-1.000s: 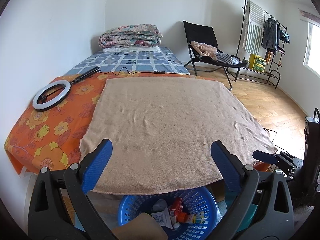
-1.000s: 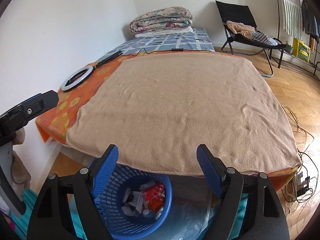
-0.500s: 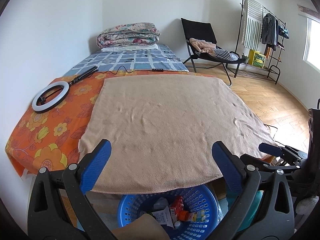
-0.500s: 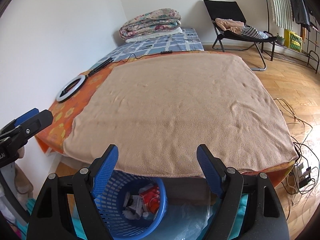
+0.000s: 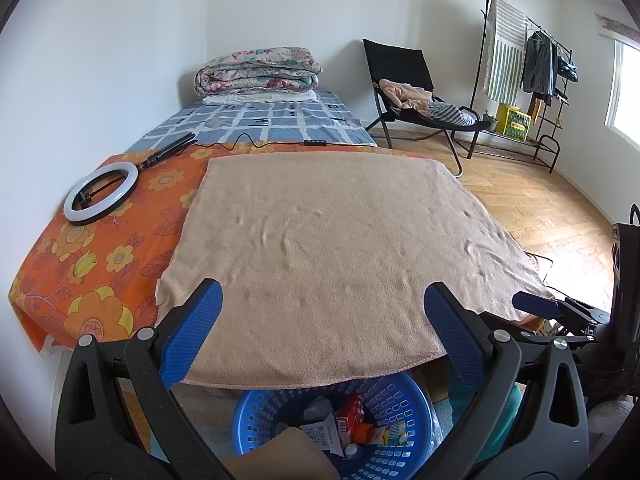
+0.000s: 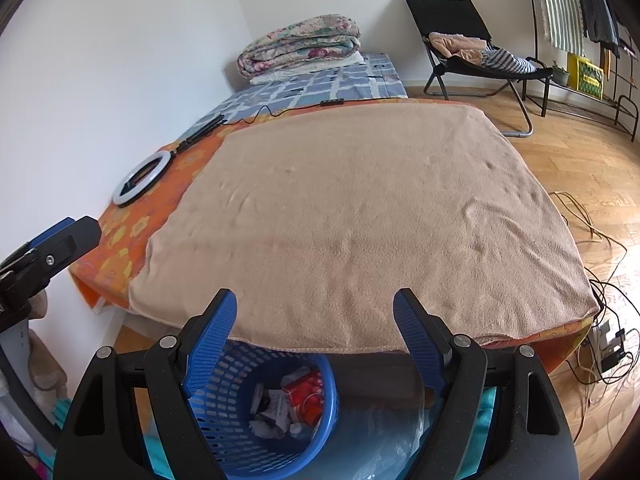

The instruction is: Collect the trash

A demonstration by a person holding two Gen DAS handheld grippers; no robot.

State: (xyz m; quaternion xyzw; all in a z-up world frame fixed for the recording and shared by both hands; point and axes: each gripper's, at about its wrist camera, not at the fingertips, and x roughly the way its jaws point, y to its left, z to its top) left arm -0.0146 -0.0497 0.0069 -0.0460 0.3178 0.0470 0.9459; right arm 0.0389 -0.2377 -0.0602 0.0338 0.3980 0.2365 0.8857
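A blue plastic basket (image 5: 404, 452) sits on the floor at the foot of the bed and holds trash: a red carton (image 5: 349, 416), white papers and small packets. It also shows in the right wrist view (image 6: 240, 428). My left gripper (image 5: 324, 312) is open and empty, held above the basket at the edge of the tan towel (image 5: 340, 240). My right gripper (image 6: 316, 316) is open and empty, above the basket too. Its tip shows in the left wrist view (image 5: 536, 306). No trash lies on the towel.
A ring light (image 5: 100, 192) with its stand and cable lies on the orange flowered sheet (image 5: 100, 264). A folded quilt (image 5: 260, 70) lies at the bed's far end. A black chair (image 5: 416, 96) with clothes, a clothes rack (image 5: 528, 64) and floor cables (image 6: 600, 344) stand to the right.
Both grippers have shifted slightly; the right wrist view has swung a little to the right and up. Both stay open and empty.
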